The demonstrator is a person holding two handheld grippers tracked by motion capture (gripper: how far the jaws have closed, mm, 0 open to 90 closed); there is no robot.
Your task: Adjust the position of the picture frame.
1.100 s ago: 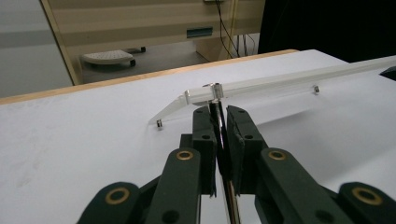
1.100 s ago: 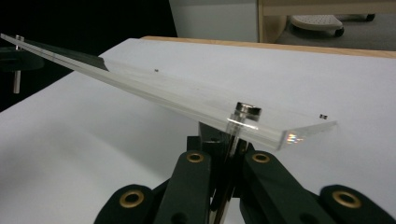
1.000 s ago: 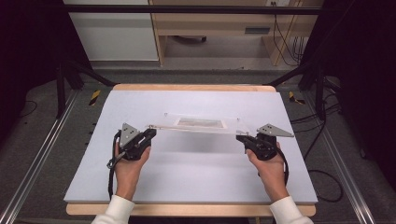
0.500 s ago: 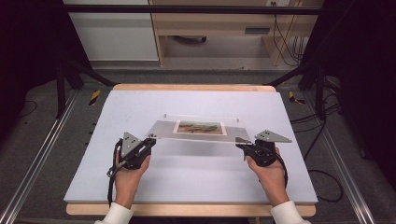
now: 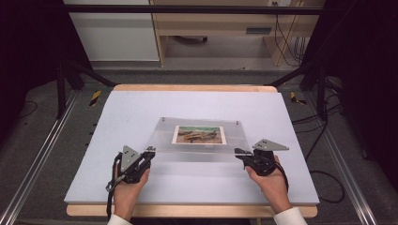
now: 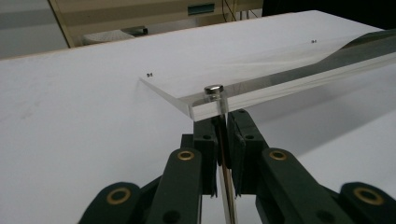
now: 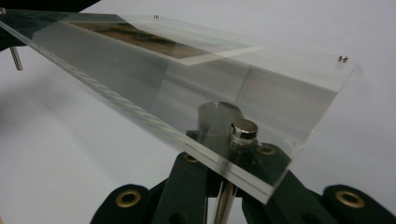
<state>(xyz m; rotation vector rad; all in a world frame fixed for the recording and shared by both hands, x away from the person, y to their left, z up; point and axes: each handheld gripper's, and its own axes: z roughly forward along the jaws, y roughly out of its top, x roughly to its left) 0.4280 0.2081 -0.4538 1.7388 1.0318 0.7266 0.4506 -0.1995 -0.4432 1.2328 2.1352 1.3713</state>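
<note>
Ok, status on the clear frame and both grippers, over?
Left gripper and right gripper each shut on a metal leg. Clear frame, picture inside, near edge held above the table. Nothing in the way.

White sleeve cuffs show at both wrists. The left gripper (image 5: 149,151) and right gripper (image 5: 238,152) are black, each topped by a grey three-cornered plate and trailing a black cable. Their linked black jaws carry brass-coloured rings at the pivots, probably bushings.
</note>
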